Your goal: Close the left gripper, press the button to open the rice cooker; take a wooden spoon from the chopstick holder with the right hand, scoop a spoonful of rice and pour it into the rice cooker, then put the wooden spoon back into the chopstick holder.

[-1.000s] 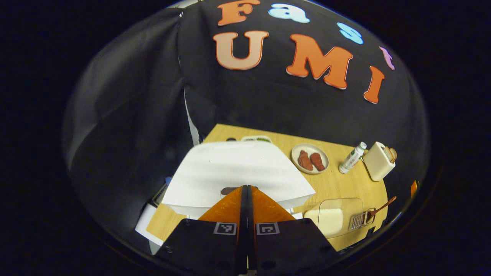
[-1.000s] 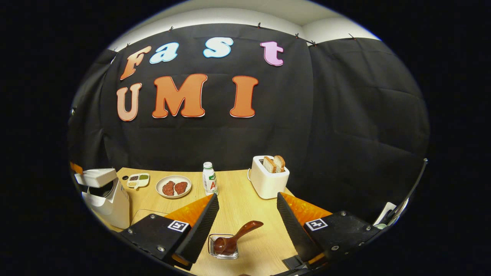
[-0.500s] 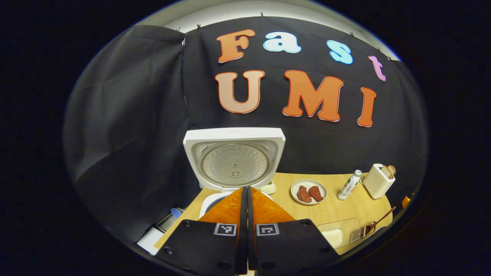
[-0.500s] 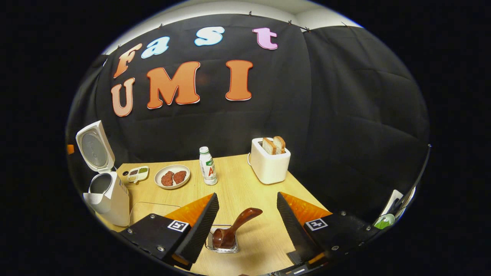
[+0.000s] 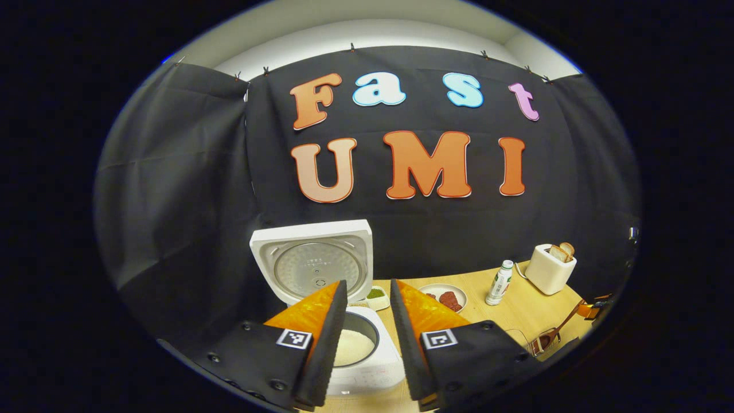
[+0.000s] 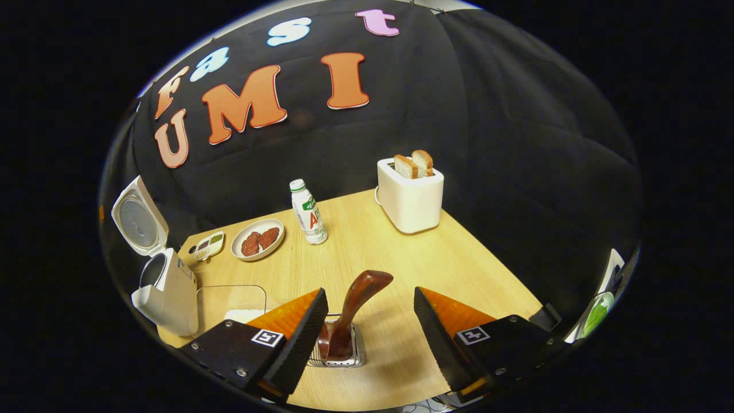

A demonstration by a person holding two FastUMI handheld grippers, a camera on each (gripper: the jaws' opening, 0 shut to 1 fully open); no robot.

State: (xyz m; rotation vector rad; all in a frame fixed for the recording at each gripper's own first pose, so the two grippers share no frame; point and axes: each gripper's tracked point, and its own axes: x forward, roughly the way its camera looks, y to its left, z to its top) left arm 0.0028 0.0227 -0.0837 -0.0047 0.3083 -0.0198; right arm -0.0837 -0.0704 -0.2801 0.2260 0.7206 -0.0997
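My left gripper [image 5: 368, 298], jaws slightly parted, looks into the open rice cooker [image 5: 358, 350]. My right gripper [image 6: 370, 310] gapes wide, empty, around the wooden spoon [image 6: 350, 312] in the chopstick holder [image 6: 341, 354].

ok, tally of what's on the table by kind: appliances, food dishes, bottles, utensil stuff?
Appliances: 2, the white rice cooker with its lid up and the white toaster holding bread slices.
Food dishes: 2, the round plate with two reddish patties and the small divided condiment dish.
Bottles: 1, the white bottle.
Containers: 1, the clear rice container.
Utensil items: 2, the brown wooden spoon and the wire chopstick holder.
Total: 8.
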